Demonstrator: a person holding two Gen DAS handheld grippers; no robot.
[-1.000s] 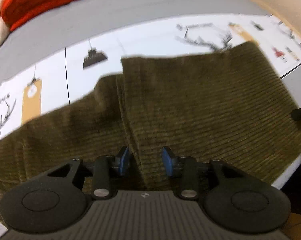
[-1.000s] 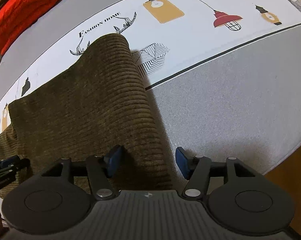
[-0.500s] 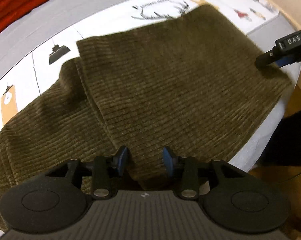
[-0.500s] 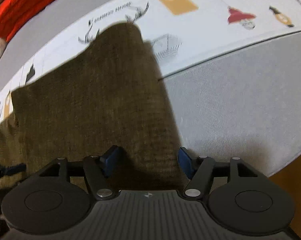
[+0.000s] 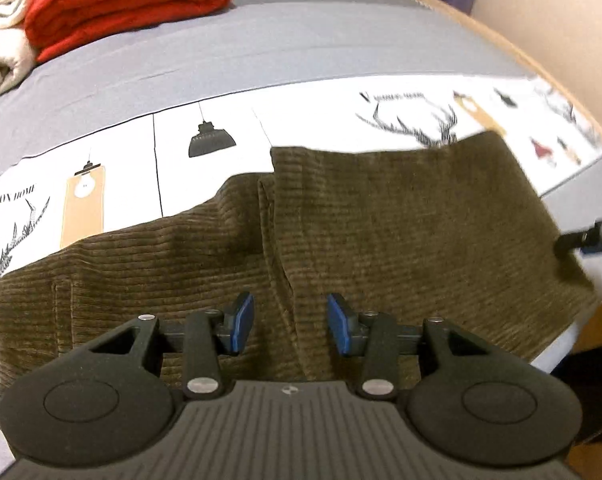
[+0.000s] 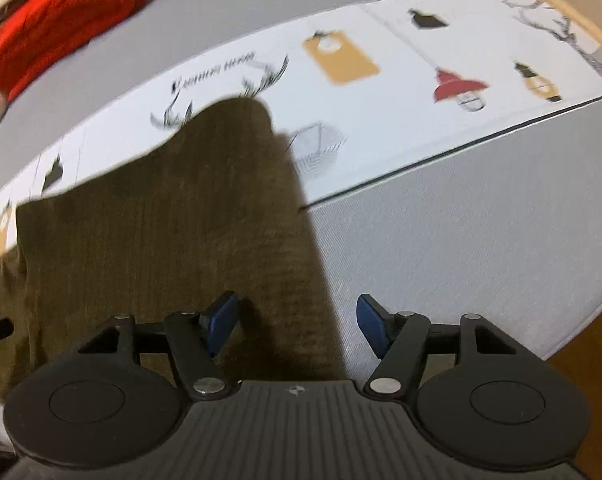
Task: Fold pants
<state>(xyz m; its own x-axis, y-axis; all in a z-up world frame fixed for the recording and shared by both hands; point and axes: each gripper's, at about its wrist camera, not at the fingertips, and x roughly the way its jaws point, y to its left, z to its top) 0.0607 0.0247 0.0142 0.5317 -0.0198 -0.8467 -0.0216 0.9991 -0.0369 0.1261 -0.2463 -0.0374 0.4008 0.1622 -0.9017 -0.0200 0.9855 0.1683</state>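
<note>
Olive corduroy pants [image 5: 401, 224] lie on a bed, with the leg part folded over the rest; the fold's edge runs down toward me. My left gripper [image 5: 291, 322] is open, its blue pads either side of that folded edge near the bed's front. In the right wrist view the pants [image 6: 161, 232] fill the left half. My right gripper [image 6: 297, 326] is open, straddling the pants' right edge above the grey cover. Its tip shows at the far right of the left wrist view [image 5: 593, 236].
The bed has a grey cover [image 6: 481, 232] with a white printed band [image 5: 301, 120] of lamps and antlers. A folded red blanket [image 5: 129, 0] and a cream one [image 5: 1, 52] lie at the back left. The bed's front edge and wooden floor [image 6: 589, 372] are at the right.
Both grippers stay open. The left view pulled back and tilted up from the pants, showing the blankets again. The right view shifted slightly; the pants' right edge looks blurred.
</note>
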